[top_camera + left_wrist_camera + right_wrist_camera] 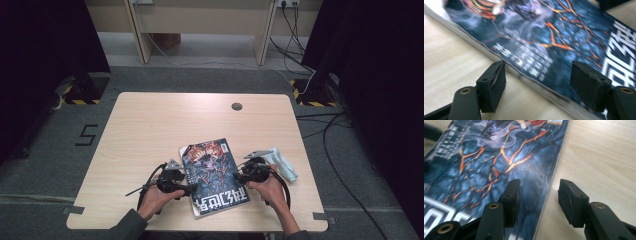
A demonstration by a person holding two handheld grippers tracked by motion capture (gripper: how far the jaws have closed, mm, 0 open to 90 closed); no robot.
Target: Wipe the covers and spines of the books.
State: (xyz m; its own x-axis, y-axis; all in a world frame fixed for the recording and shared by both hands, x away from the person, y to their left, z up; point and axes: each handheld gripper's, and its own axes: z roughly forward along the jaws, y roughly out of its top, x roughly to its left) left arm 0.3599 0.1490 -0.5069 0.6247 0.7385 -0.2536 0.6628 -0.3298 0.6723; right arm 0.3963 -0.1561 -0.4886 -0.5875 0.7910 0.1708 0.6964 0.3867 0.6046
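Book [215,176]: flat on the table's [150,130] near half, between both grippers — long axis running away from the person.
Left gripper [186,188]: jaws wide, straddling the left edge.
Right gripper [237,176]: jaws wide, straddling the right edge — equally near.

Cloth [281,164] perhaps crowding right gripper [239,176].

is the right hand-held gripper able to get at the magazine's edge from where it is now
Probably yes. The right hand-held gripper stands open astride the right edge of the magazine, one jaw over the cover, the other over the bare table, with nothing between them.
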